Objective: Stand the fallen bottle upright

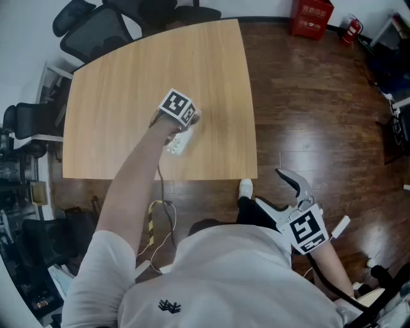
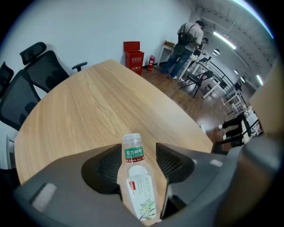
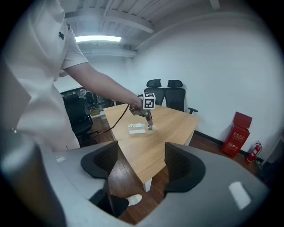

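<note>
A clear plastic bottle (image 1: 179, 142) with a green neck label lies on its side near the front edge of the wooden table (image 1: 128, 96). My left gripper (image 1: 185, 129) points steeply down over it, under its marker cube. In the left gripper view the bottle (image 2: 135, 177) lies between the jaws of this gripper (image 2: 138, 150), cap pointing away, with bare wood showing beside the neck on the right; the pads do not press it. My right gripper (image 1: 290, 180) hangs open over the floor, off the table. Its own view shows empty jaws (image 3: 142, 155) and the bottle (image 3: 136, 128) far off.
Black office chairs (image 1: 96, 25) stand behind the table's far left corner. A red crate (image 1: 312, 16) and a fire extinguisher (image 1: 352, 29) sit by the far wall. A cable (image 1: 161, 211) trails on the wooden floor near my shoe (image 1: 245, 188). People (image 2: 186, 44) stand by distant desks.
</note>
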The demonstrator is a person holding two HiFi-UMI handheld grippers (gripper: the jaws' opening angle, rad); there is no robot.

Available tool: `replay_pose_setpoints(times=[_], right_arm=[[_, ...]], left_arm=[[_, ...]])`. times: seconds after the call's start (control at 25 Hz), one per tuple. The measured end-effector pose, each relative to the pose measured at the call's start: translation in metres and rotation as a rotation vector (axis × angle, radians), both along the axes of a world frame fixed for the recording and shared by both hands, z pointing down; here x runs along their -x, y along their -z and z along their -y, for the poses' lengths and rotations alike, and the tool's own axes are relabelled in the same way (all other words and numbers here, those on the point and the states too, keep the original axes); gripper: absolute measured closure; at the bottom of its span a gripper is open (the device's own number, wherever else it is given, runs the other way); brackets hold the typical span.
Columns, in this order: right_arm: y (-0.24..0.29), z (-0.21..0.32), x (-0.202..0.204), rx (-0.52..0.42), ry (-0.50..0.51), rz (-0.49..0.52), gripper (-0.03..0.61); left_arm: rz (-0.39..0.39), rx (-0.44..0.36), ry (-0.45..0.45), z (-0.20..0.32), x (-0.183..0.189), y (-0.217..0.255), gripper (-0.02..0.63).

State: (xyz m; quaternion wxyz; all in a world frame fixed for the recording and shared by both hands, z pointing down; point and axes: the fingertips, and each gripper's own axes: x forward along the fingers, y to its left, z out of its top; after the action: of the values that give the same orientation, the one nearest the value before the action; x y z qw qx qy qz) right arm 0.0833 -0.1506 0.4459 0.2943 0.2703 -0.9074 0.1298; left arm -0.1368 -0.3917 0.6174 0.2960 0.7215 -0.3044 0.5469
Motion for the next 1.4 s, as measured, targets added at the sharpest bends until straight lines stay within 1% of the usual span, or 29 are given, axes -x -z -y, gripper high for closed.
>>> replay_pose_setpoints(times=[0.16,0.28,0.4,0.48,0.52,0.6,0.72,0.84,0.92,1.0,1.08,1.16,1.28,1.4], right_arm=[[-0.005,0.014,-0.009,0.02,0.002,-0.01,0.242],[-0.006,0.019,-0.016,0.035,-0.022,-0.005,0.242],[-0.008,0.021,-0.026,0.05,-0.058,-0.006,0.242],[-0.006,0.022,-0.031,0.05,-0.081,-0.004,0.242],[-0.005,0.023,-0.033,0.046,-0.092,-0.005,0.243],[-0.001,0.022,-0.035,0.038,-0.115,-0.006,0.244],[0.005,0.019,-0.029,0.031,-0.143,0.005,0.244],[0.009,0.018,-0.023,0.02,-0.162,0.001,0.244],[0.01,0.015,-0.019,0.012,-0.167,-0.009,0.244],[0.013,0.01,-0.015,0.001,-0.164,-0.026,0.244],[0.018,0.004,-0.018,-0.007,-0.173,-0.039,0.244],[0.025,-0.002,-0.027,-0.003,-0.194,-0.054,0.247],[0.032,-0.01,-0.039,0.008,-0.218,-0.101,0.247],[0.036,-0.015,-0.045,0.011,-0.24,-0.132,0.247]], left_arm=[[0.073,0.088,0.007,0.006,0.003,-0.028,0.37],[0.101,0.131,0.011,0.003,0.009,-0.046,0.375],[0.11,0.132,0.017,0.004,0.009,-0.056,0.408],[0.105,0.1,0.018,0.01,0.008,-0.053,0.413],[0.092,0.069,0.026,0.016,0.007,-0.047,0.414],[0.045,-0.018,0.056,0.03,0.007,-0.027,0.416],[-0.08,-0.189,0.134,0.057,0.012,0.02,0.417],[-0.256,-0.407,0.221,0.082,0.015,0.074,0.417],[-0.356,-0.575,0.245,0.092,0.014,0.101,0.419],[-0.428,-0.742,0.265,0.094,0.017,0.118,0.419],[-0.481,-0.877,0.302,0.091,0.019,0.124,0.42],[-0.505,-0.957,0.351,0.085,0.019,0.12,0.419],[-0.527,-1.005,0.405,0.076,0.021,0.107,0.419],[-0.538,-1.051,0.403,0.071,0.019,0.107,0.419]])
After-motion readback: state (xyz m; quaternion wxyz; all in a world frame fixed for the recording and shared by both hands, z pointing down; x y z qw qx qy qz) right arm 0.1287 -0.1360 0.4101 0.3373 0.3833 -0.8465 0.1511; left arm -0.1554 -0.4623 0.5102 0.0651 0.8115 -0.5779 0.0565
